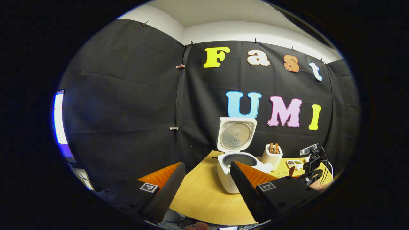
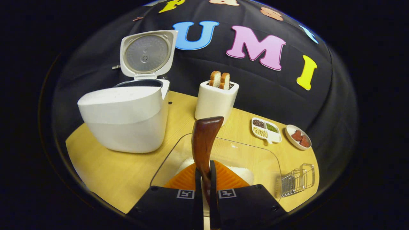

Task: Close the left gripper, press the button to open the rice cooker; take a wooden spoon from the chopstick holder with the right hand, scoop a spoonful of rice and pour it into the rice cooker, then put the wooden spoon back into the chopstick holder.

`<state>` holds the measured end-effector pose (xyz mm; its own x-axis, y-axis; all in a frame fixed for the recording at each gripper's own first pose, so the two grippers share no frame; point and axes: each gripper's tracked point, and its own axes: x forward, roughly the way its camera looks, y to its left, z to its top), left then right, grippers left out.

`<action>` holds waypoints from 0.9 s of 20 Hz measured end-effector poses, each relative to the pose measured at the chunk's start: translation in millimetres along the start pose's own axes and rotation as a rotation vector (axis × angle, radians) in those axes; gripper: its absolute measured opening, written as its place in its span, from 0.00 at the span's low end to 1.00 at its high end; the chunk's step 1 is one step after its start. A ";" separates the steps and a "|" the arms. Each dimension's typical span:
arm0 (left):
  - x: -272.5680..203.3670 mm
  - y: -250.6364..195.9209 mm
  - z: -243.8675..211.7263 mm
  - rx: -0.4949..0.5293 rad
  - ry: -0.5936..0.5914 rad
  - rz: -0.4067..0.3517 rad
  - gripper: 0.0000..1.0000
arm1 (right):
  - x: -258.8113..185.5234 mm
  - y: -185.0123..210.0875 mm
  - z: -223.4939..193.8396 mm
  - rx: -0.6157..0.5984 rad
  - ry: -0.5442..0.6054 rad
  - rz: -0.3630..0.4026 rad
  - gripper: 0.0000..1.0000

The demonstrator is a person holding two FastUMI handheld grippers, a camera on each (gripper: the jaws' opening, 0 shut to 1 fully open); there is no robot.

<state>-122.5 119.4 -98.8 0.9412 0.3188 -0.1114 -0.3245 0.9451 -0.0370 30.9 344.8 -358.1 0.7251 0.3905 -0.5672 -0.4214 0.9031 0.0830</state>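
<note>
wooden spoon (image 2: pixel 204 140), smooth dark wood, pinched between the right gripper (image 2: pixel 206 179) jaws above the clear tub (image 2: pixel 255 153) of white rice (image 2: pixel 243 174), right of the open glossy rice cooker (image 2: pixel 127 118). spoon bowl possibly hidden; a tilted carry could spill grains. left gripper (image 1: pixel 207 179) jaws spread, before the cooker.

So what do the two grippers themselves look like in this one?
Each gripper has a black body carrying two small square black-and-white markers, one behind each finger. The left gripper has wedge-shaped fingers with ribbed inner faces. The right gripper looks the same. Seen from the left, it carries black cables.
</note>
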 end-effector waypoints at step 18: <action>2.9 6.9 0.0 -0.014 0.004 0.017 0.99 | -2.0 -34.6 -8.5 0.829 -0.049 0.029 0.12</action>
<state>-122.0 126.8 -99.4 0.9352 0.3346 -0.1157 -0.3418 0.9385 -0.0486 39.4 311.3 -366.8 0.7509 0.4058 -0.5210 0.0839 0.7239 0.6848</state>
